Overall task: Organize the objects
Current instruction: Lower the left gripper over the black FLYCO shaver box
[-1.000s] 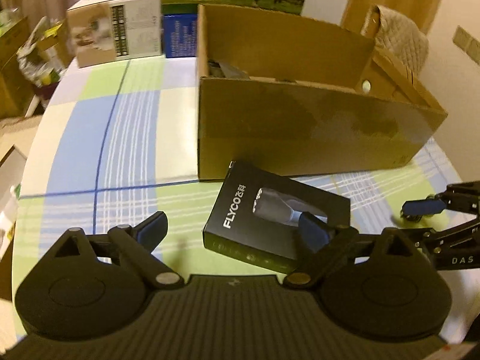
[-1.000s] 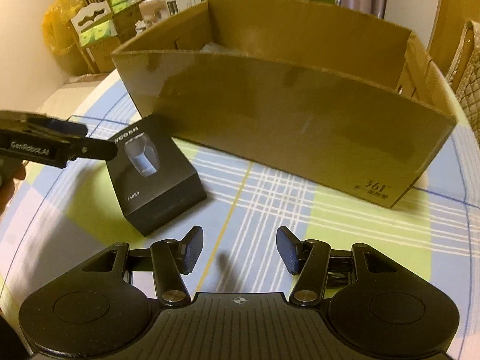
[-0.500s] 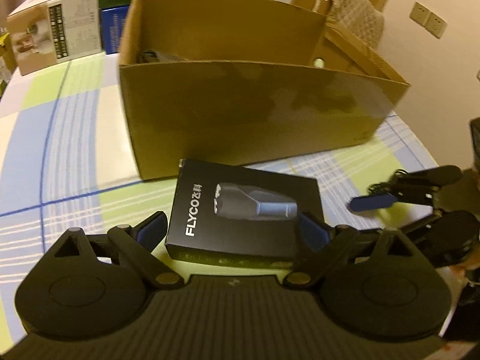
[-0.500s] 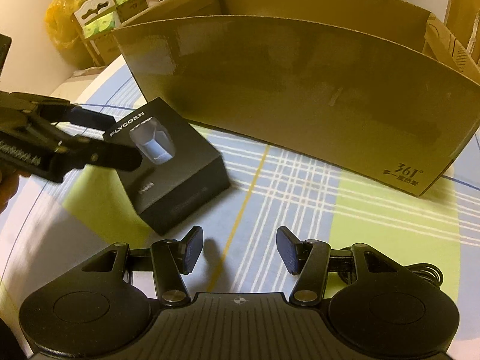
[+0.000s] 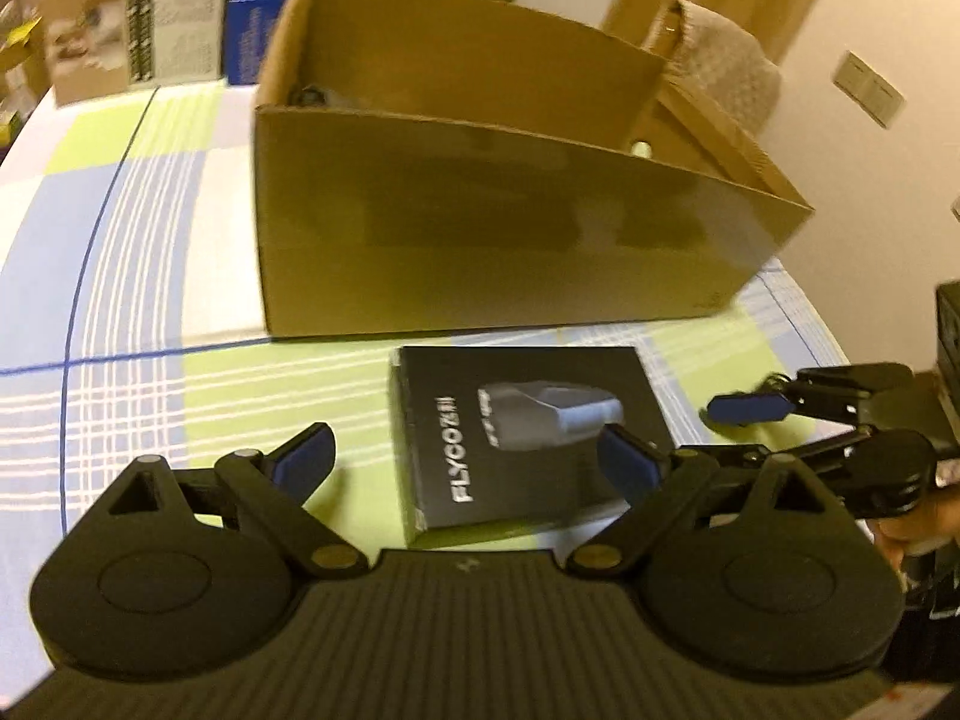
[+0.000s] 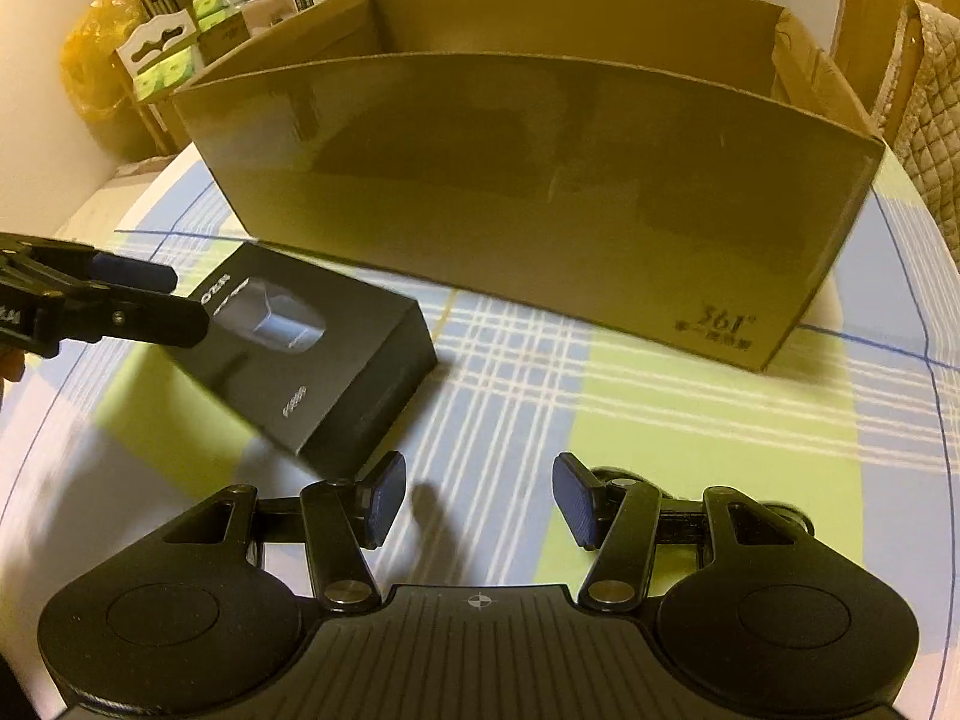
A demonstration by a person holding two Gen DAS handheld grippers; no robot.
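black box [image 5: 528, 438] flat on bench, lower centre, before carton [image 5: 480, 222] | long axis runs away from the lens | left gripper [image 5: 465, 462] jaws wide apart, straddling it, nearer | right gripper [image 6: 477, 501] jaws half apart, empty, box to upper left

Matt cardboard carton [image 5: 480, 228], glossy black box [image 5: 528, 438], checked cloth [image 5: 150, 276]

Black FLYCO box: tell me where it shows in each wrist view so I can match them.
Left wrist view: black FLYCO box lies low and centre-right on the tablecloth, under the left tongs.
Right wrist view: same box sits left of centre, near the left tongs' tips.
Shared landmark: open cardboard carton directly behind it.
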